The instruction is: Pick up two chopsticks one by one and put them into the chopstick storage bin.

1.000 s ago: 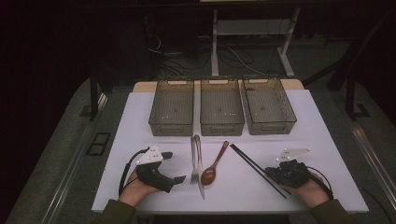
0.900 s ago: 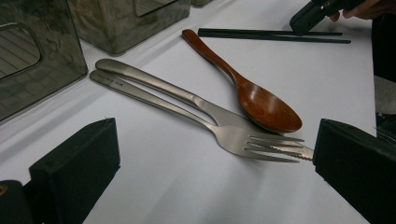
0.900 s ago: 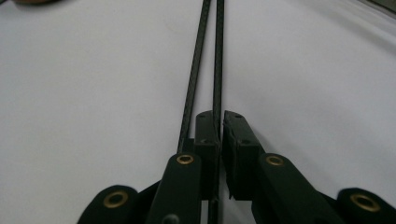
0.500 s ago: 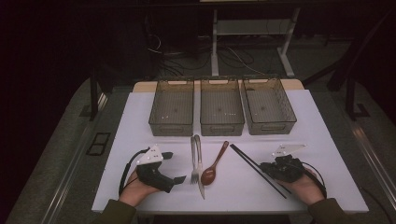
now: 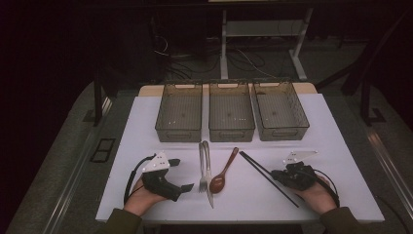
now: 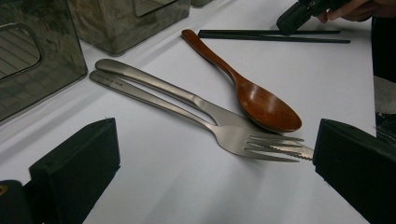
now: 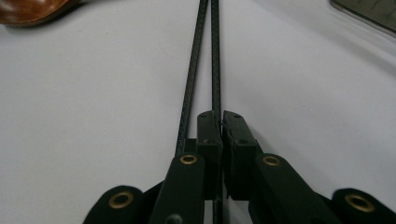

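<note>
A person seated at a white table [image 5: 336, 141] works two hand-held grippers over a row of cutlery, with three empty smoke-tinted bins [image 5: 232, 111] lined up at twelve o'clock of it. The right gripper [image 7: 221, 122], at about four o'clock on the table, has its jaws pressed together on one of the black chopsticks [image 5: 267, 177]; in the right gripper view the right-hand stick runs into the closed pads while its twin lies just beside the left jaw, outside the pinch. The left gripper [image 6: 215, 154] rests at about eight o'clock with its jaws spread wide and nothing between them, pointing across the fork [image 6: 187, 116], the knife [image 6: 159, 88] lying against it and the brown wooden spoon [image 6: 252, 93]. The step in hand looks to be lifting the chopsticks, probably toward one of the bins. Done well, that likely means either reopening and centring so both sticks sit between the pads, or lifting the single stick slowly and level, since a thin rod held near one end will tend to droop or swivel. The free stick touches or nearly touches its partner and could be dragged along. The spoon lies near at nine o'clock of the sticks and should be kept clear.
</note>
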`<state>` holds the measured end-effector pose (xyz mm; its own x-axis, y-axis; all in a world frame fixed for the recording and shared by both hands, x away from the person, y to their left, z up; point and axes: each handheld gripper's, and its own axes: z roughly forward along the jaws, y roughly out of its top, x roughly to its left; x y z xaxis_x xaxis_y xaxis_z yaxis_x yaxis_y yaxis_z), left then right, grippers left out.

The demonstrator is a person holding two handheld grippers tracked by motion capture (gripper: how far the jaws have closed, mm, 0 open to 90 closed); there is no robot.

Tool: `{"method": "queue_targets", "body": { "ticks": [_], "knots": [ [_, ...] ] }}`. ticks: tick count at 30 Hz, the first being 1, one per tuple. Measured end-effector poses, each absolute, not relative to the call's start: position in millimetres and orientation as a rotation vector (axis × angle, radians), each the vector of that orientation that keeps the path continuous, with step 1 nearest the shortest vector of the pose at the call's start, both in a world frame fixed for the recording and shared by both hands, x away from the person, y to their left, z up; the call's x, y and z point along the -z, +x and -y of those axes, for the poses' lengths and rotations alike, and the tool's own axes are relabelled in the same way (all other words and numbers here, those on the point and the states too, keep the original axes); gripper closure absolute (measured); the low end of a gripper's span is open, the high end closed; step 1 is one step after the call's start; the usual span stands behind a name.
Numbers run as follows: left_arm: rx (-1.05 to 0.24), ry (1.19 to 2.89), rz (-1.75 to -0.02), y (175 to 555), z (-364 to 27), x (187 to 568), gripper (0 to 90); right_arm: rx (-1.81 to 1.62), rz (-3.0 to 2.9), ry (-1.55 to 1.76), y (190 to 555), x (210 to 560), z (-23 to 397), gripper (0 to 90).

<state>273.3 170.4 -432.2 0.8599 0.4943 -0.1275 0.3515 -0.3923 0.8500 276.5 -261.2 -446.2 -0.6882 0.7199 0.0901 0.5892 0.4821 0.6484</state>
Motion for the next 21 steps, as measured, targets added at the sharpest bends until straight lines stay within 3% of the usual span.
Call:
{"method": "queue_targets", "body": {
  "ticks": [21],
  "knots": [
    [-0.178,2.016,-0.614,274,-171,432,0.0,-1.147,-2.460,1.145,276,429,278,85.1]
  ]
}}
